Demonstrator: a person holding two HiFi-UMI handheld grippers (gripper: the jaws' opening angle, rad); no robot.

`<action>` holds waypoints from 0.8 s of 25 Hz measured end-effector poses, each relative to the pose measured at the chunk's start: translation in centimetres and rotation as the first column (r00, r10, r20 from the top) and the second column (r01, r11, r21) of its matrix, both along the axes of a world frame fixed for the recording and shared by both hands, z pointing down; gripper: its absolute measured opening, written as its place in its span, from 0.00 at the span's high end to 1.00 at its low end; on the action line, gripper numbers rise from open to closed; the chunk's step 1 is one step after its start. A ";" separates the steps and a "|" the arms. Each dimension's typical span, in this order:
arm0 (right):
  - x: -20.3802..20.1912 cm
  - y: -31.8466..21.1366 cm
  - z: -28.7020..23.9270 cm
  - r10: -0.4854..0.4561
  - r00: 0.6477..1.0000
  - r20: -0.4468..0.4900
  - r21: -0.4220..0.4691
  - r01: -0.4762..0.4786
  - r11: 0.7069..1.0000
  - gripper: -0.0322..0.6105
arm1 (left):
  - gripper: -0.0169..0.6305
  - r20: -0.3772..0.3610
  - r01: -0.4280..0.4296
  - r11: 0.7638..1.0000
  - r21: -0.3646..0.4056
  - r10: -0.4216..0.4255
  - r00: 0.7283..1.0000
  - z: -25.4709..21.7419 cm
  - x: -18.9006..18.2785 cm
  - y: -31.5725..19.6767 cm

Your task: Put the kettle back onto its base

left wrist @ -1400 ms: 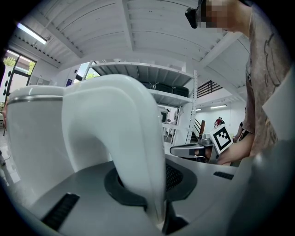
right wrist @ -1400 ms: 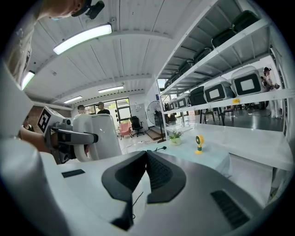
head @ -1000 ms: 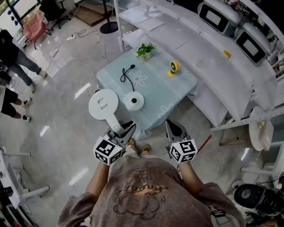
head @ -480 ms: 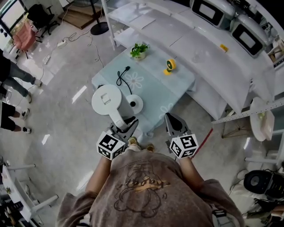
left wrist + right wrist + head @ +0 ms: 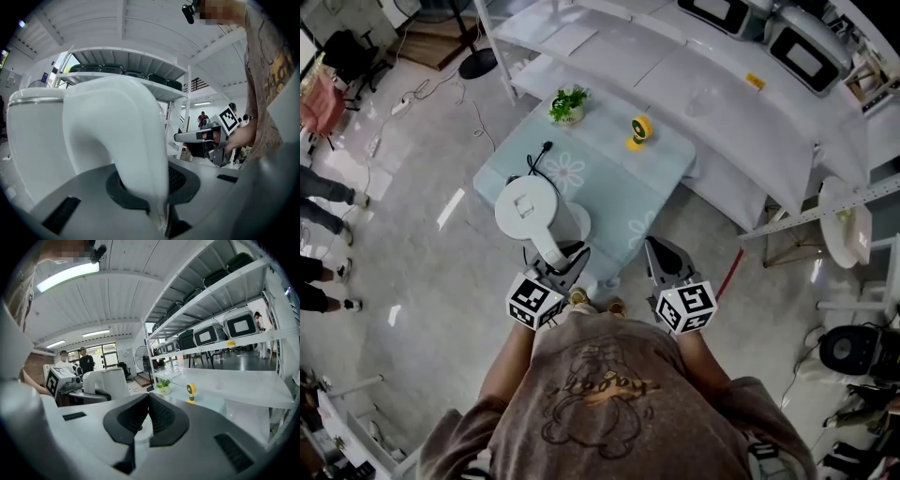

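Our left tongs (image 5: 566,262) are clamped on the handle (image 5: 124,136) of the white kettle (image 5: 525,208), which hangs upright over the near left edge of the bench (image 5: 609,178). We cannot make out its base. Our right tongs (image 5: 664,259) are pressed together, empty. We judge the kettle rigid and smooth, weighty if filled, and the handle the 1 safe hold.

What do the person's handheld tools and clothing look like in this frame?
Both the left tool and right tool have grey bodies, dark ribbed jaws and a white cube with black square markers. The person wears a short-sleeved brown T-shirt with a cartoon print.
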State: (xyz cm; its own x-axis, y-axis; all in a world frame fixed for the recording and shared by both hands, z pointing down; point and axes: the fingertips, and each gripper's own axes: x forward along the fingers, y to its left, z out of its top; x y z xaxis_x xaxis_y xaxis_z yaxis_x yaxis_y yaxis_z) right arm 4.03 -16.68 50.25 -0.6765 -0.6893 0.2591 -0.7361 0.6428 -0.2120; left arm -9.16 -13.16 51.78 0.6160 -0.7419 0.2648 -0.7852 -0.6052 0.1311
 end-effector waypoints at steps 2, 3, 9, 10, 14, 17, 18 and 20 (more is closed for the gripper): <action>0.4 -0.3 0.1 0.020 1.000 -0.007 -0.004 -0.020 1.000 0.95 | 0.86 -0.005 -0.012 1.000 -0.006 0.012 1.000 0.8 0.0 -0.7; 0.7 -0.4 0.2 0.029 1.000 -0.012 -0.007 -0.029 1.000 0.95 | 0.86 -0.006 -0.018 1.000 -0.010 0.018 1.000 1.2 0.1 -1.0; 2.3 -0.8 1.2 0.092 0.995 -0.036 -0.034 -0.093 0.995 0.95 | 0.86 -0.002 -0.028 0.999 -0.026 0.028 1.000 3.5 0.2 -3.3; 2.5 -0.9 1.4 0.100 0.994 -0.041 -0.040 -0.102 0.994 0.95 | 0.86 0.001 -0.031 0.999 -0.028 0.031 1.000 3.9 0.3 -3.6; 3.1 -0.8 2.0 0.128 0.990 -0.060 -0.062 -0.132 0.989 0.95 | 0.86 0.014 -0.048 0.998 -0.050 0.049 0.999 5.3 0.3 -4.7; 3.5 -0.9 2.3 0.146 0.987 -0.071 -0.073 -0.151 0.986 0.95 | 0.86 0.023 -0.053 0.997 -0.051 0.054 0.998 6.2 0.3 -5.5; 3.7 -0.9 2.3 0.152 0.985 -0.076 -0.075 -0.157 0.985 0.95 | 0.86 0.023 -0.052 0.997 -0.052 0.053 0.998 6.5 0.4 -5.8; 4.0 -0.8 2.6 0.163 0.983 -0.085 -0.081 -0.170 0.982 0.95 | 0.86 0.017 -0.048 0.997 -0.059 0.049 0.999 7.1 0.7 -6.2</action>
State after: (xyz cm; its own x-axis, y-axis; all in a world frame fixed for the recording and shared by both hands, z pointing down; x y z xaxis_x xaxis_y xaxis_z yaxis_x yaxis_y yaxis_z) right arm 8.00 -17.52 52.82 -0.5297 -0.7629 0.3706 -0.8477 0.4914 -0.1999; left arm -8.49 -19.38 58.88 0.6456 -0.6942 0.3182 -0.7577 -0.6343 0.1534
